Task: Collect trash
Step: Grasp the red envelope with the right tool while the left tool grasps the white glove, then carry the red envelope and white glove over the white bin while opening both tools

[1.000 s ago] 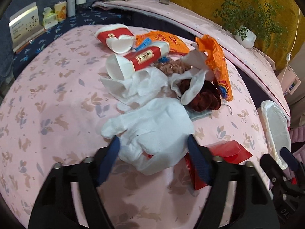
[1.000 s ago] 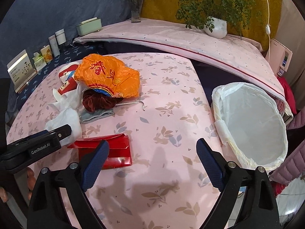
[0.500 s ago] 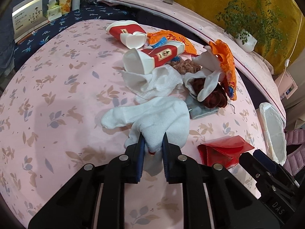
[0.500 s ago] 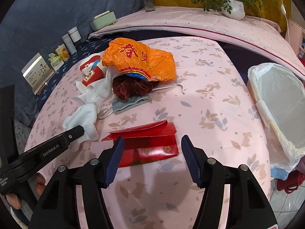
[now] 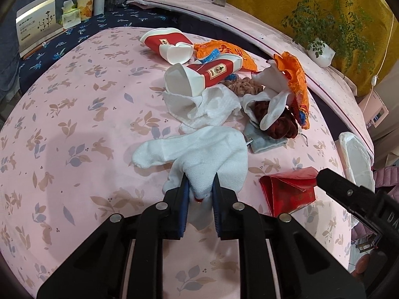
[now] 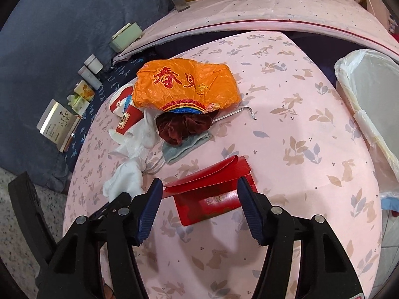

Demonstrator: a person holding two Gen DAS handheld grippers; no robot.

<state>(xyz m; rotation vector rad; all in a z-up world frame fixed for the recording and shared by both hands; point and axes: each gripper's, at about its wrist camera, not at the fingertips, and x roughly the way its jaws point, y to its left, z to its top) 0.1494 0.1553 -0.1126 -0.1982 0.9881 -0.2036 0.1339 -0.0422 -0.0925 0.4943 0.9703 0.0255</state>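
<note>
My left gripper (image 5: 200, 186) has its jaws pinched on the white sock (image 5: 199, 154) lying on the pink bench (image 5: 74, 129); my right gripper (image 6: 198, 191), jaws just narrowed, straddles the red envelope (image 6: 212, 194) without clear contact; the orange bag (image 6: 184, 84) bears red characters; the lined bin (image 6: 369, 99) stands right.

I count 2 red-and-white paper cups (image 5: 212, 72), 1 red envelope (image 6: 212, 196), 1 white sock (image 5: 199, 154). Also 1 orange plastic bag (image 6: 184, 84), 1 lined bin (image 6: 369, 99).
</note>
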